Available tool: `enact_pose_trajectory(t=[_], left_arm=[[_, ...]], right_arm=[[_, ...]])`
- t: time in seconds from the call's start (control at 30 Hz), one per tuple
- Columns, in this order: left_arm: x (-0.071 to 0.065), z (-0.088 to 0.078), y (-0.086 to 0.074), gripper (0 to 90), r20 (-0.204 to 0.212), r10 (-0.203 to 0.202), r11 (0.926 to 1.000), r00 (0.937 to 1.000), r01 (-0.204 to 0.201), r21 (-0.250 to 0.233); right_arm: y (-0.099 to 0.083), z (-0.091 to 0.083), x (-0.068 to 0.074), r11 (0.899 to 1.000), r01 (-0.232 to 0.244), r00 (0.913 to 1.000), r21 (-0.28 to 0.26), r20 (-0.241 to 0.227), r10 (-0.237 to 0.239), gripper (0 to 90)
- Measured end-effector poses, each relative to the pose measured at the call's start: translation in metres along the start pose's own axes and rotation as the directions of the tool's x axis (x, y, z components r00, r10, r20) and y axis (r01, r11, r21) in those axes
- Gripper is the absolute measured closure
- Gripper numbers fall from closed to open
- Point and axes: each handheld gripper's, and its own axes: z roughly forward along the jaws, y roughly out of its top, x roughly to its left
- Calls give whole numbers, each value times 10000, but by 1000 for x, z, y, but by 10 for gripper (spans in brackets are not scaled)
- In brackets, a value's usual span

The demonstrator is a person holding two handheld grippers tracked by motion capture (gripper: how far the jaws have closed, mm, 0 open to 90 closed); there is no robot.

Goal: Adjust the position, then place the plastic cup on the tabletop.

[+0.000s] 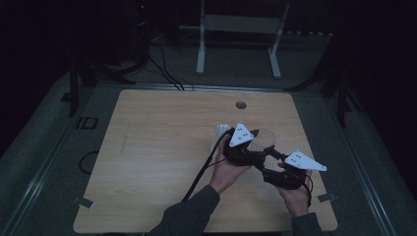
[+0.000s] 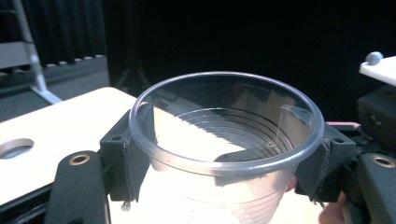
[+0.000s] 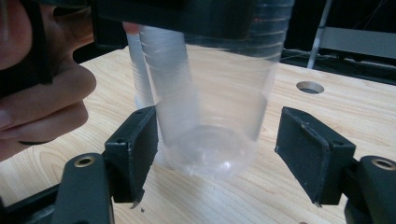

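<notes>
I hold one gripper in each hand, and both are together over the right half of the wooden table [image 1: 162, 147], on the near side. My left gripper [image 2: 226, 149] is clenched on a clear plastic cup [image 2: 224, 140]. In the left gripper view the two black pads press on the cup from both sides, just below its round rim, and the cup stands upright with the mouth up. In the right gripper view this cup [image 3: 212, 107] hangs a little above the wood; its bottom does not touch the table there, as far as I can see.

My right gripper [image 3: 215, 154] is released. Its jaws stand wide on both sides of the lower part of the cup. The left pad is just beside the cup wall and I cannot tell if it touches; the right pad is clearly apart from it.

Behind the held cup, in the right gripper view, I see a second clear cup shape [image 3: 140, 70] standing on the table, partly hidden. My left hand [image 3: 42, 98] is at the left of that view.

In the high view a round hole [image 1: 240, 104] is in the table at the far side, beyond the grippers
</notes>
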Motion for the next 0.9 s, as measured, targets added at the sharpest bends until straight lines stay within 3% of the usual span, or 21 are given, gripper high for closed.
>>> enact_pose_trajectory(t=[0.23,0.37,0.9], left_arm=[[0,1,-1,287,-406,197,9998,9990,-196,24],[2,1,-3,287,-542,109,9999,9985,-112,-46],[3,7,-9,288,-915,250,9997,9955,-254,-36]], right_arm=[[-6,-2,-2,9998,-88,9999,173,75,87,292],[-10,-5,-5,9996,-192,9997,228,163,189,292],[-14,-23,-20,9992,-409,9972,45,632,405,292]])
